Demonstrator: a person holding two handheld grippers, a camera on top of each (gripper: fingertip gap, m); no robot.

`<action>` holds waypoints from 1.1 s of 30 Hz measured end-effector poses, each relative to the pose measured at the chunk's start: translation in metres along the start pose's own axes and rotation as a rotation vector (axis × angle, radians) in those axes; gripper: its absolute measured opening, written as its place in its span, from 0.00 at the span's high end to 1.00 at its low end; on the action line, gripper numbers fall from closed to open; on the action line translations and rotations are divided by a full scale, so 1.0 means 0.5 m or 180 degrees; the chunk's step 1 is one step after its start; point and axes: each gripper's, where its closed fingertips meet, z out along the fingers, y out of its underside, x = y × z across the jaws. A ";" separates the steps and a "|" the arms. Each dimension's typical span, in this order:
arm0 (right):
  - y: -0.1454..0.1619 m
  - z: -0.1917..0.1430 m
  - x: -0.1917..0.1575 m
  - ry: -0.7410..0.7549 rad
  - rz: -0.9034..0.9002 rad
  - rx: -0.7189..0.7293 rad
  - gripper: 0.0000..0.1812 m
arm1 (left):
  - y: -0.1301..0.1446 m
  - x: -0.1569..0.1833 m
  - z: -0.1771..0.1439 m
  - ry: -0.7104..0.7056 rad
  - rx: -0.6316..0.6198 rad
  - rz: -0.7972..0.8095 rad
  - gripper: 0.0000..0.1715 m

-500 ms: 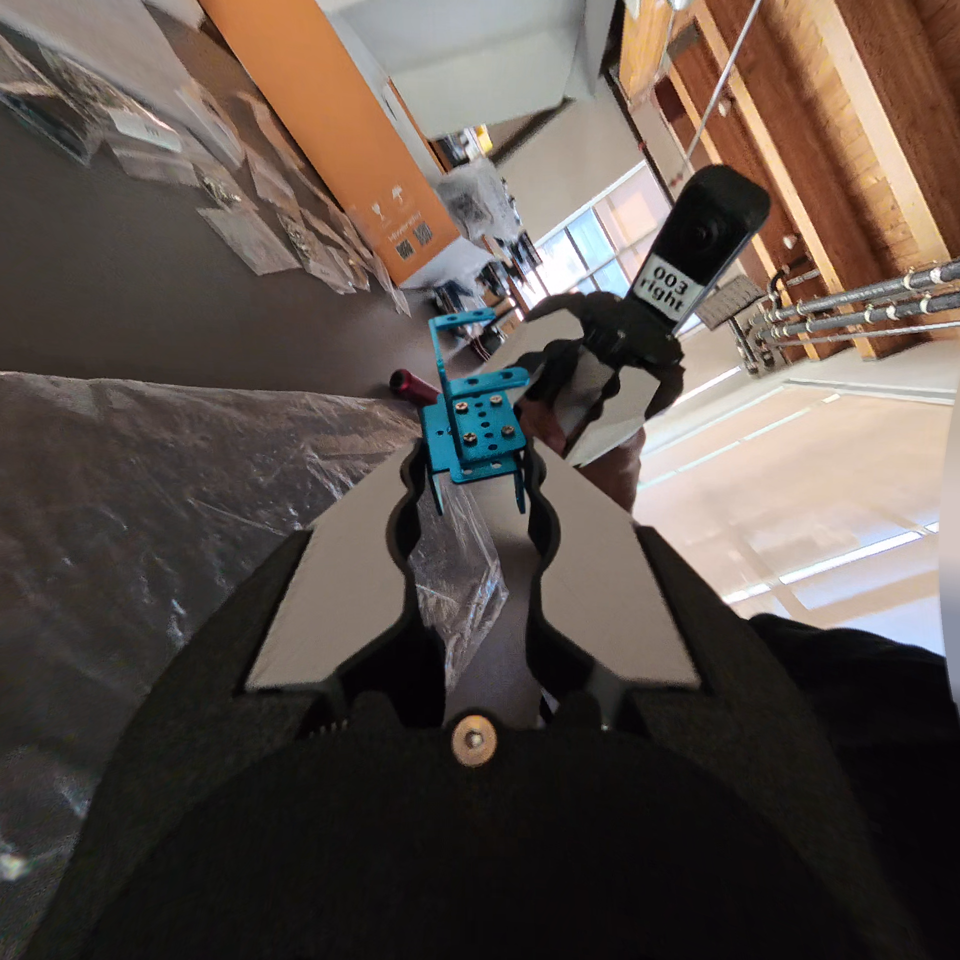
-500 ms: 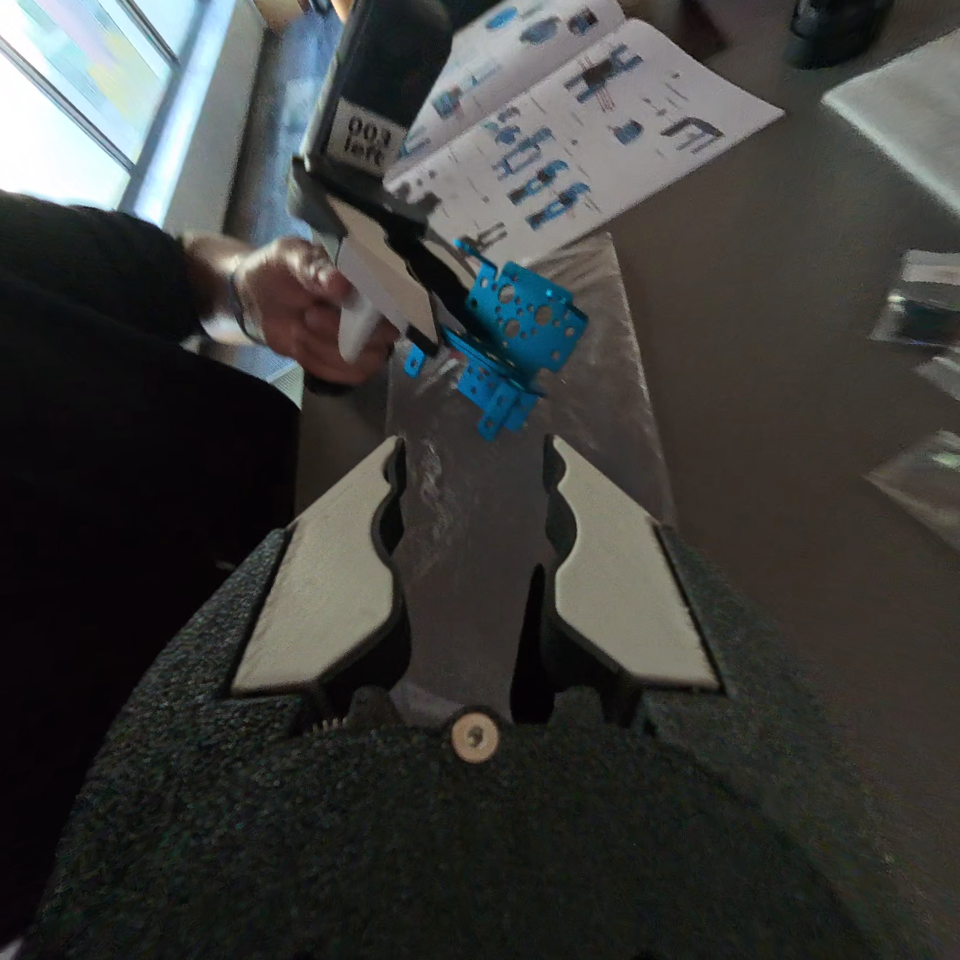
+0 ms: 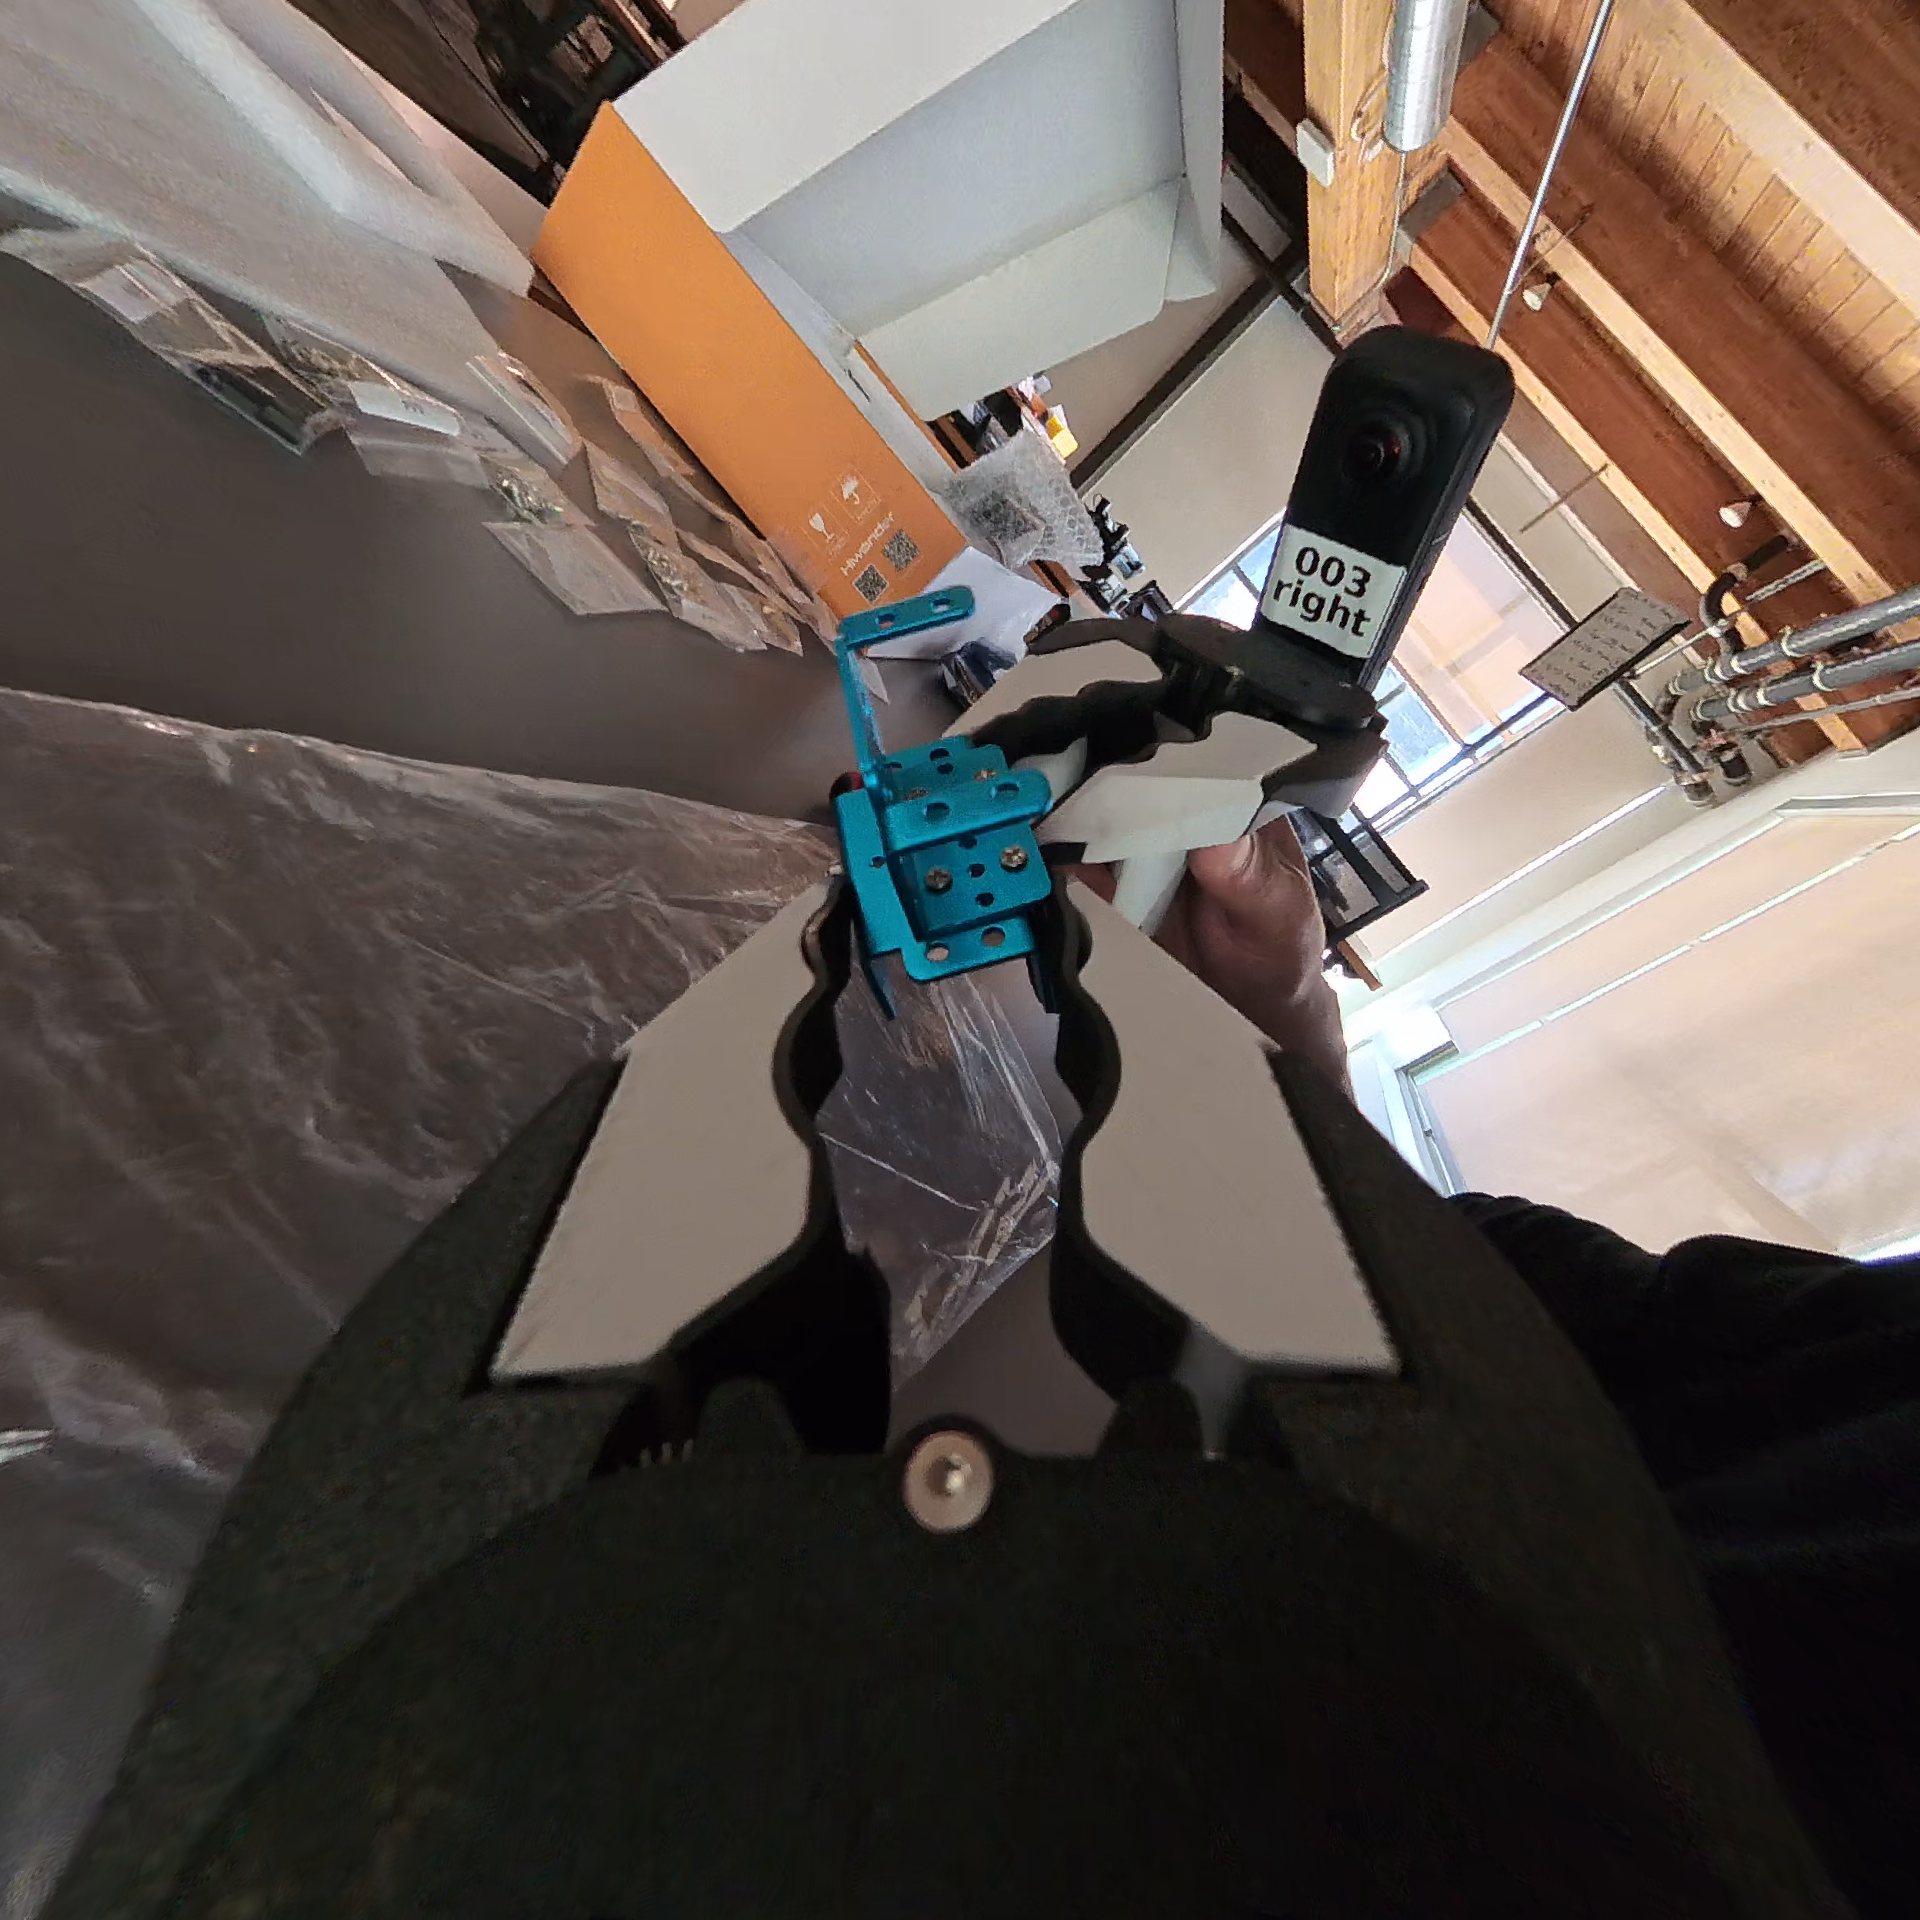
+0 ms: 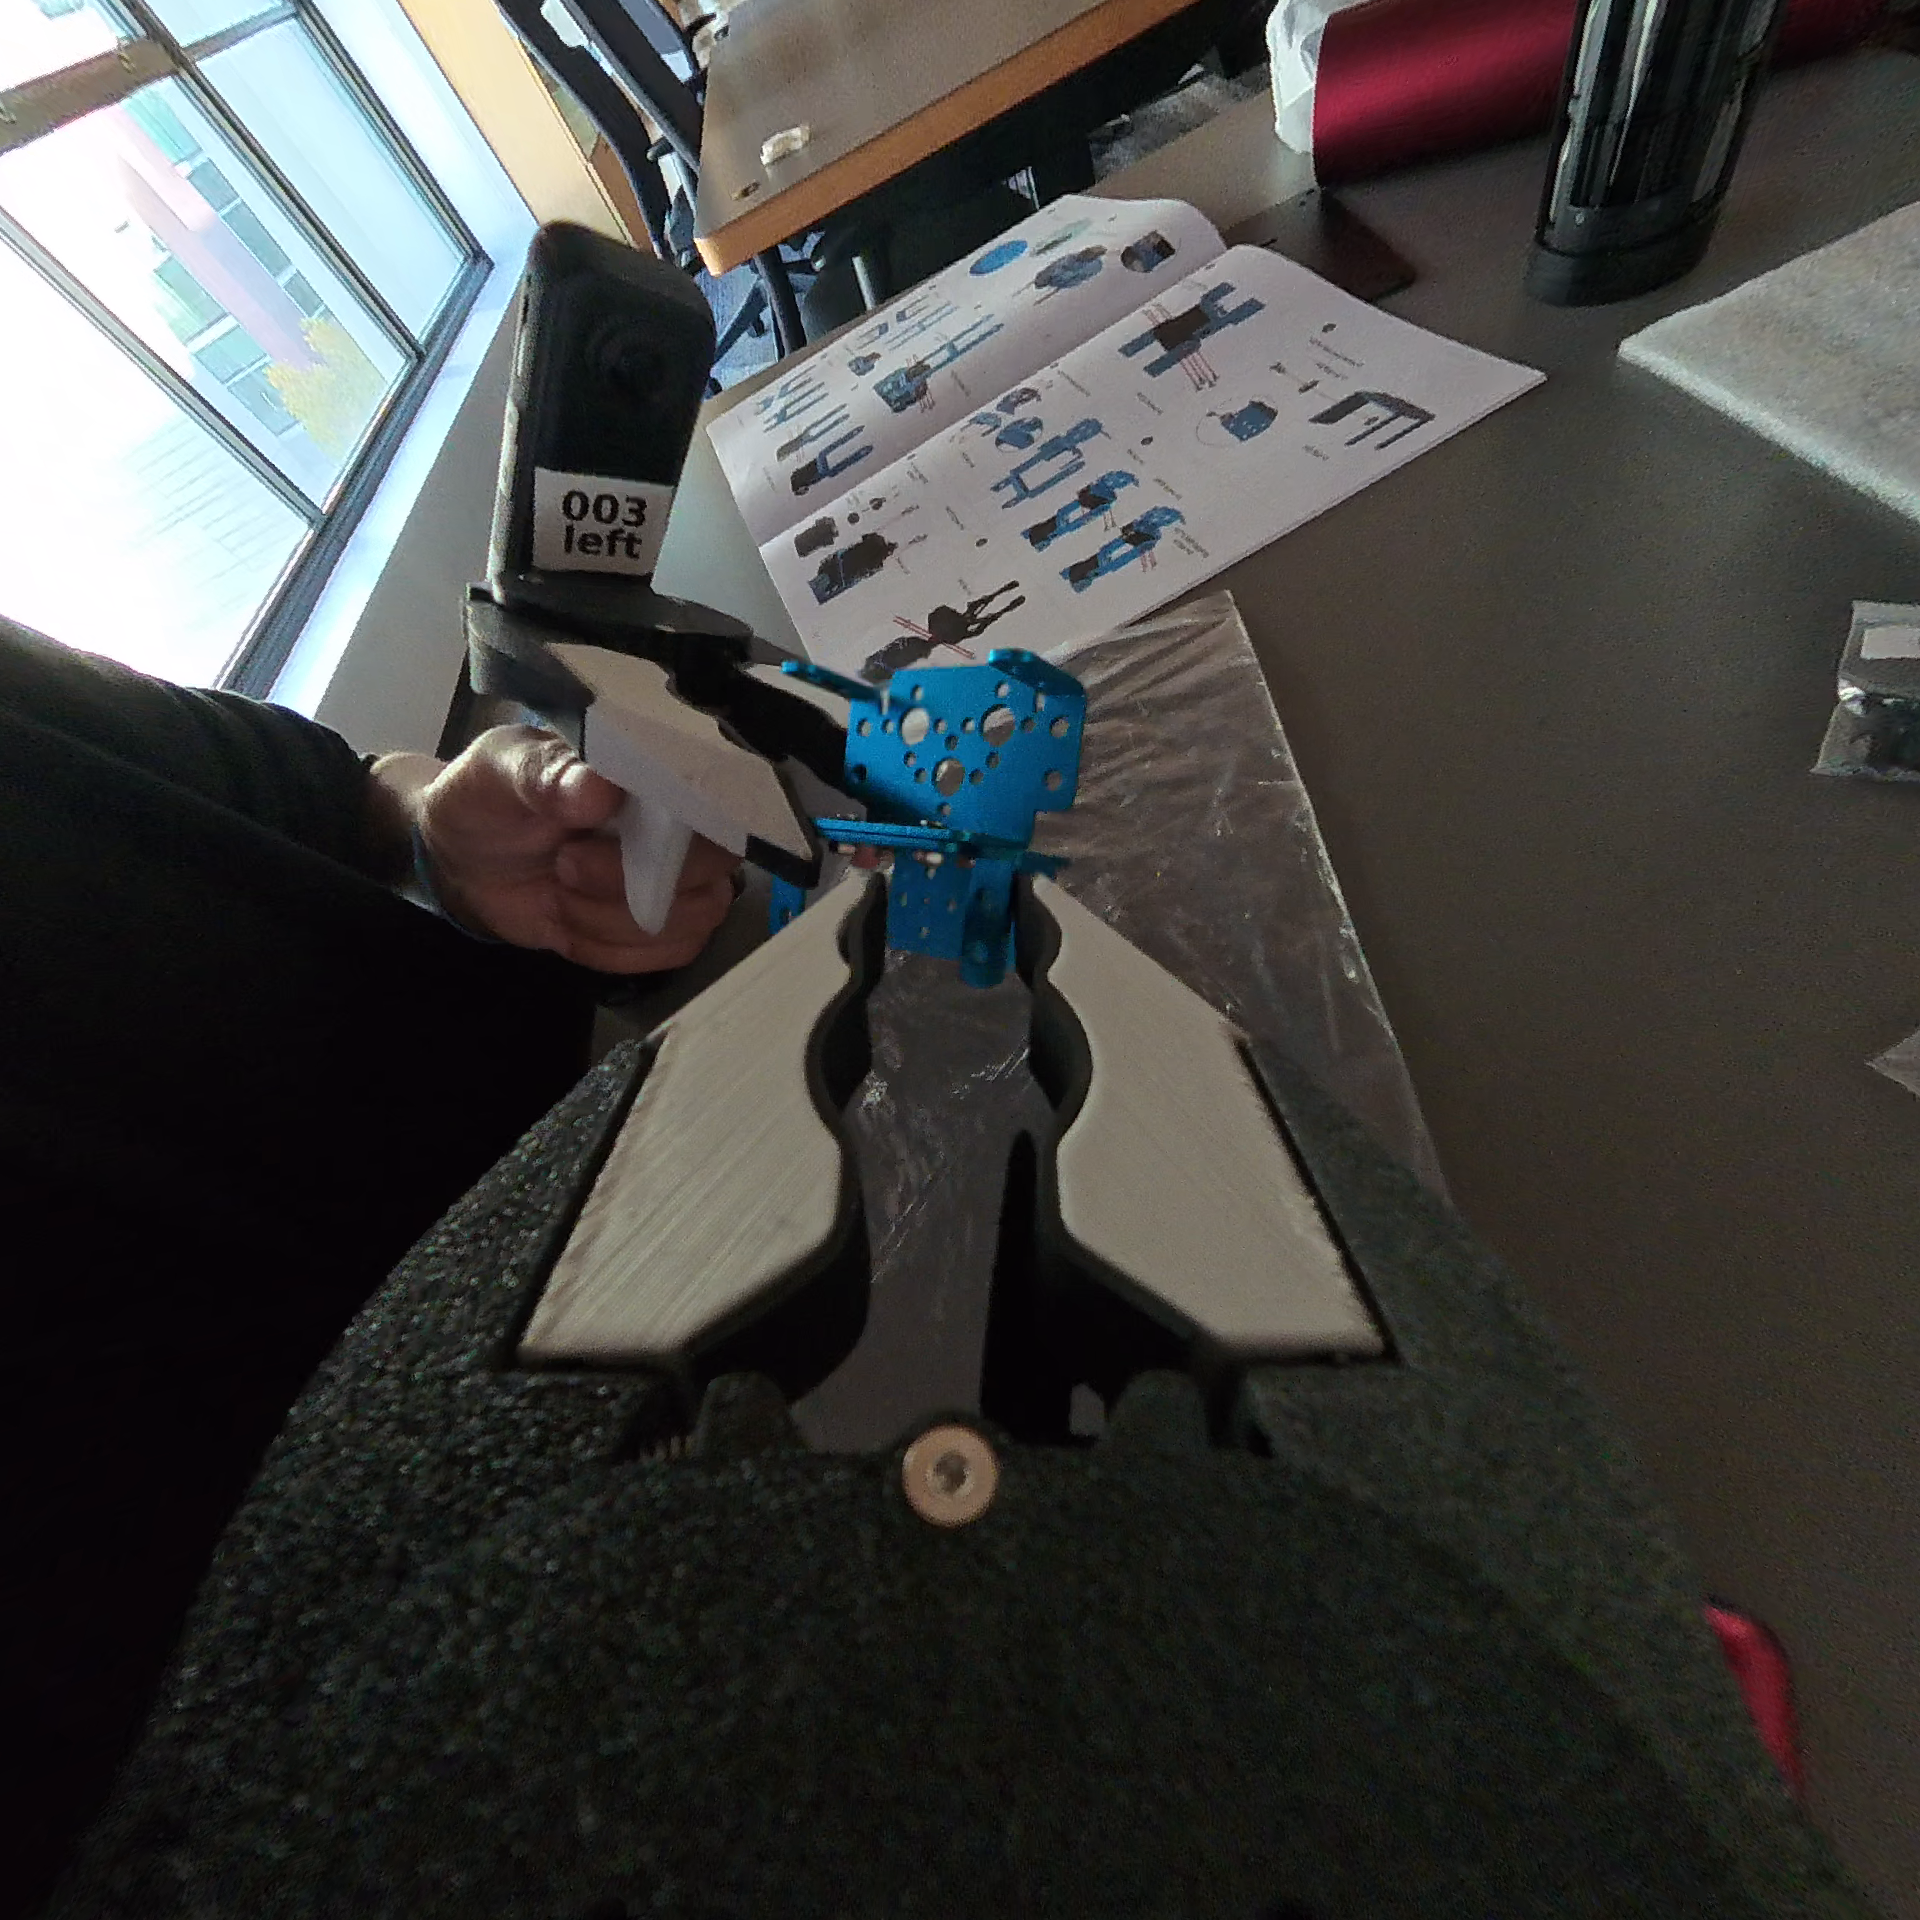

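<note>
Left wrist view: left hand-held gripper [image 3: 951,920] clenched on the base plate of a blue metal bracket assembly [image 3: 935,862], both fingertips pressing its edges. Assembly is held in the air above a clear plastic sheet [image 3: 364,935] that lies on the dark bench [image 3: 260,582]. Right hand-held gripper [image 3: 1049,821] comes in from 2 o'clock, fingertips touching the upper block of the same assembly. Small bagged parts [image 3: 613,540] lie on the bench at 10 o'clock, an orange-and-white box [image 3: 748,364] behind them at 11 o'clock.

Right wrist view: right hand-held gripper [image 4: 948,904] has its fingertips on either side of the assembly's [image 4: 966,769] lower perforated leg, touching it; grasping that leg. Left hand-held gripper [image 4: 805,821] reaches in from 10 o'clock, gripping the horizontal plate, a person's hand [image 4: 540,852] on its white trigger. Open instruction booklet [image 4: 1091,436] lies on the bench at 12 o'clock, beyond the plastic sheet [image 4: 1226,831]. Dark cylindrical bottle [image 4: 1642,145] at 1 o'clock
</note>
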 end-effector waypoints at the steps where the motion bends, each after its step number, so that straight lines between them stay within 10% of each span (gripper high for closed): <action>1: 0.000 0.000 0.001 0.0000 0.0020 0.0004 0.87 | 0.002 0.000 0.001 -0.0013 -0.0014 0.0021 0.78; 33: 0.005 -0.014 -0.008 -0.0582 0.0845 0.0139 0.93 | 0.017 0.011 0.005 -0.0083 -0.0110 0.0340 0.82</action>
